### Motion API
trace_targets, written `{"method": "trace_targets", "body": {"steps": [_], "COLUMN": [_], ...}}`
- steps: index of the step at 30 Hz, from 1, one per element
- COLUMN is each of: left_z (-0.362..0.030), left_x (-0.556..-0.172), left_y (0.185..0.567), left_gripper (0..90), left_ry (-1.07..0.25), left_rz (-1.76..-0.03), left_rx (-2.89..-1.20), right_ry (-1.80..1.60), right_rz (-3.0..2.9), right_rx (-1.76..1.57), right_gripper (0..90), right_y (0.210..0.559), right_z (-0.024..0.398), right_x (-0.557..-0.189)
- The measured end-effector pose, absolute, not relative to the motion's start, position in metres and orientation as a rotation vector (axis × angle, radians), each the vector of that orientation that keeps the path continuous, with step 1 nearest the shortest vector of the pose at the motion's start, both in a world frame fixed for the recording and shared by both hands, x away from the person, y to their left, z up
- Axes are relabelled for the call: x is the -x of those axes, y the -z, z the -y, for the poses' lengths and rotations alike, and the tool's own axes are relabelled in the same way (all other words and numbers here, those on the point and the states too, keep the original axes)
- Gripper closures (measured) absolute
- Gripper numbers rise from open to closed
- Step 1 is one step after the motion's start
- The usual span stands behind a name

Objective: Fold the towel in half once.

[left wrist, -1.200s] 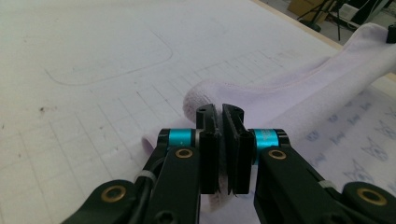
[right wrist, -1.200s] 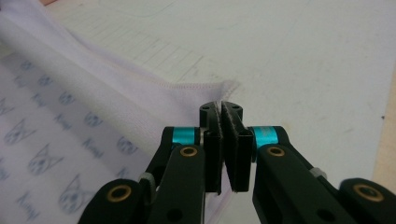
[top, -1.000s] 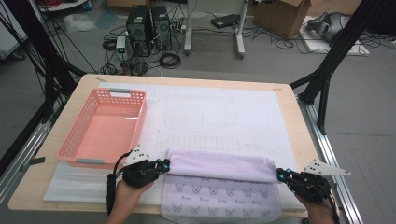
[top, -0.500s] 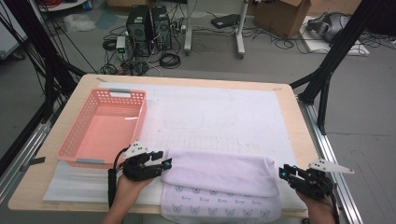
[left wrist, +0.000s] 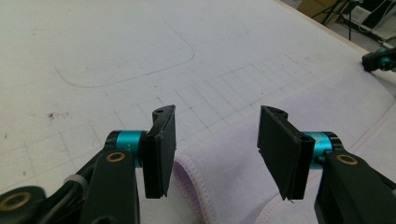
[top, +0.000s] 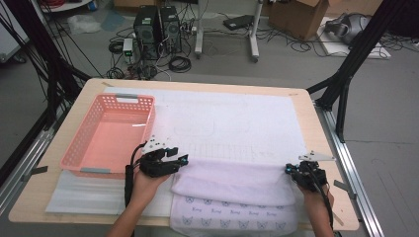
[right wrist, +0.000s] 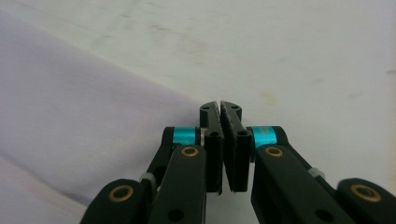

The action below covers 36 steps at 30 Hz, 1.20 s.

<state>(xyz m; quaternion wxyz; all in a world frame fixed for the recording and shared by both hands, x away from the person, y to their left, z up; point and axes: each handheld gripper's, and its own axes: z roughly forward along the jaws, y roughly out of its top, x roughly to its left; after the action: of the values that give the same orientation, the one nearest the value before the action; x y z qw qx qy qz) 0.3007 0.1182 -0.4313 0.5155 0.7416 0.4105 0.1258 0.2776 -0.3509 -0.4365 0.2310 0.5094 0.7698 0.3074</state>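
Folding: folded pale lilac towel (top: 232, 181) on my white padded surface (top: 237, 123)
Left tool (left wrist: 212, 149): just opened, jaws apart over towel hem, holding nothing
Right tool (right wrist: 220, 140): jaws just closed together at towel corner, no cloth visibly gripped

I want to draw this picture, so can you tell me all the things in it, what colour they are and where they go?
towel: 1, pale lilac, folded over, near edge of table
basket: 1, pink plastic, table's left side
mat: 1, white, spread over the tabletop
table: 1, light wood
computer towers: 2, black, floor beyond the table
cardboard box: 1, brown, floor, far right
left tool: 1, black, open, at the towel's left end
right tool: 1, black, shut, at the towel's right end
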Motion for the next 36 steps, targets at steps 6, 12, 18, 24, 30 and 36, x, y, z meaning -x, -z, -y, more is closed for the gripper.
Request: {"method": "trace_targets", "body": {"steps": [6, 12, 18, 24, 30, 36], "left_z": [-0.122, -0.123, -0.123, -0.112, -0.102, -0.095], "left_x": [-0.296, -0.296, -0.298, -0.298, -0.293, -0.3], "left_y": [0.436, 0.438, 0.445, 0.452, 0.452, 0.442], "left_gripper": [46.4, 45.8, 43.2, 43.3, 72.2, 85.5], "left_ry": [-0.323, -0.336, -0.292, -0.264, -0.267, -0.319], "left_rz": [-0.998, -1.015, -1.047, -1.036, -0.961, -0.971], "left_rx": [-1.808, -1.838, -1.874, -1.94, -2.003, -1.982], "right_ry": [-0.928, -1.064, -1.09, -0.967, -1.017, -0.984], "right_rz": [-2.011, -2.06, -2.147, -2.199, -2.22, -2.215], "right_rx": [-1.419, -1.42, -1.451, -1.377, -1.422, -1.409], "right_gripper": [71.4, 60.2, 47.0, 48.9, 81.7, 85.8], "right_y": [0.429, 0.426, 0.439, 0.444, 0.443, 0.44], "right_z": [0.365, 0.375, 0.368, 0.356, 0.352, 0.347], "right_x": [-0.268, -0.254, -0.259, -0.26, -0.257, -0.258]}}
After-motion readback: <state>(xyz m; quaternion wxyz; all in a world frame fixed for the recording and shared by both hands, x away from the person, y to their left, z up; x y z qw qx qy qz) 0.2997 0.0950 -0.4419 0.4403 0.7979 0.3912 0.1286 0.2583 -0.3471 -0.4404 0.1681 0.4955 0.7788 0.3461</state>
